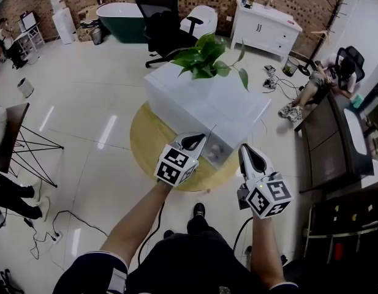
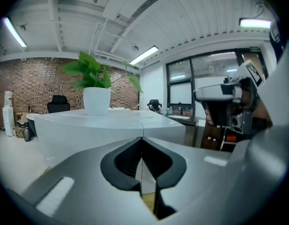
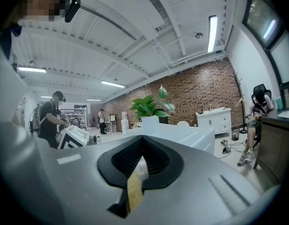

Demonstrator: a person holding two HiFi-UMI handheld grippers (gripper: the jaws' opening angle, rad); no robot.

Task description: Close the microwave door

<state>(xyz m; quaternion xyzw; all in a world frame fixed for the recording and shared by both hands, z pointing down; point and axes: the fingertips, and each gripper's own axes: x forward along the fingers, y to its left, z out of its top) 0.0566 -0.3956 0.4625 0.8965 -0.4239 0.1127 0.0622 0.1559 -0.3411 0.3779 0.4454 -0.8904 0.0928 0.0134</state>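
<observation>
Seemingly done: microwave (image 1: pixel 207 106) on table (image 1: pixel 146 143) looks whole, door flush, no gap seen. Left gripper (image 1: pixel 198 139) sits just before its front, right gripper (image 1: pixel 245 151) beside; both closed, empty.

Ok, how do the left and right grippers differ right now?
The left gripper sits left of the near corner of the microwave, above the round table; the right gripper sits right of that corner, by the table's edge. In the head view the left gripper points up-right, the right gripper up-left. Both are shut and empty.
</observation>
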